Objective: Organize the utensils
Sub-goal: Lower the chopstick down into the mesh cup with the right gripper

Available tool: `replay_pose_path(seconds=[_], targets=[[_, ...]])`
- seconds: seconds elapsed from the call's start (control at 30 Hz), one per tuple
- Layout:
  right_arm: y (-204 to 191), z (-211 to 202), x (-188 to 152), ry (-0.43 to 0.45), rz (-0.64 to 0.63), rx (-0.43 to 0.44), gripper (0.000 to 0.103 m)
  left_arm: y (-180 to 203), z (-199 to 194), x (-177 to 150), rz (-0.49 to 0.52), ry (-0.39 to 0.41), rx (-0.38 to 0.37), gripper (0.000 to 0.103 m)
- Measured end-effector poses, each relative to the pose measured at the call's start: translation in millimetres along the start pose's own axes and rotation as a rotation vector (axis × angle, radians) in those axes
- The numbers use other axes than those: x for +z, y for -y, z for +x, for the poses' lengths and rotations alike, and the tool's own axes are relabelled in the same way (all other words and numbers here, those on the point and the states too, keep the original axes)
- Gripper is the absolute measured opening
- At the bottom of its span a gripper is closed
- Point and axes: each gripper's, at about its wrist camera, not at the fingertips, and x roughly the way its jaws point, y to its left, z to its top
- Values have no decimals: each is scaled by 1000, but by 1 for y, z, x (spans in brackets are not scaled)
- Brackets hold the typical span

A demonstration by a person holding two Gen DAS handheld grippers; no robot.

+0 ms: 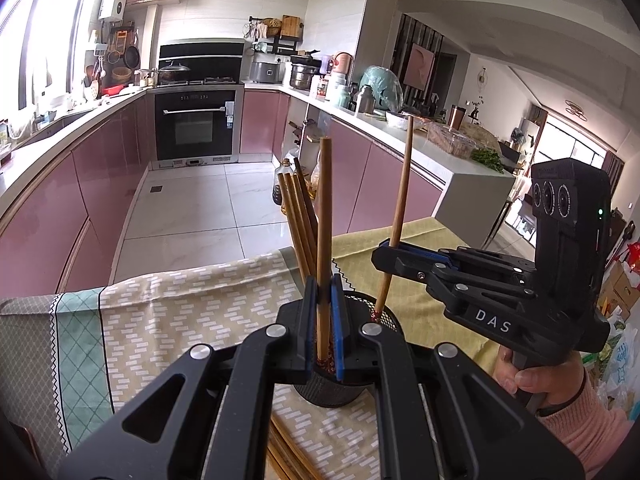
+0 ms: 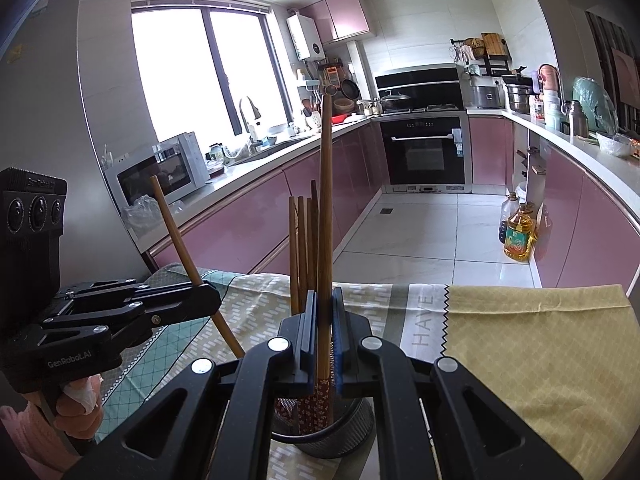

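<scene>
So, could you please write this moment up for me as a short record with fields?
setting: kitchen, table under a patterned cloth
holder: black mesh cup on the cloth, several chopsticks standing in it
left gripper: shut on one chopstick, its lower end in the cup
right gripper: shut on another chopstick, its tip in the cup
loose: more chopsticks lying on the cloth

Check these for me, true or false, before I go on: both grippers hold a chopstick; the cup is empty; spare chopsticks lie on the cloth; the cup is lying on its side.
1. Both the left gripper and the right gripper are shut on a chopstick. True.
2. The mesh cup is empty. False: several chopsticks already stand in it.
3. More chopsticks lie on the cloth. True.
4. The cup lies on its side. False: it stands upright.
</scene>
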Motion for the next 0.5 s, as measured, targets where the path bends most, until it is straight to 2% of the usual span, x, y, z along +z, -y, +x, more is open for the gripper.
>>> replay_pose_path(seconds=[0.5], targets=[[5,8,-6,-41,9,4,6,-5,18,-4,12,-41,-11,7]])
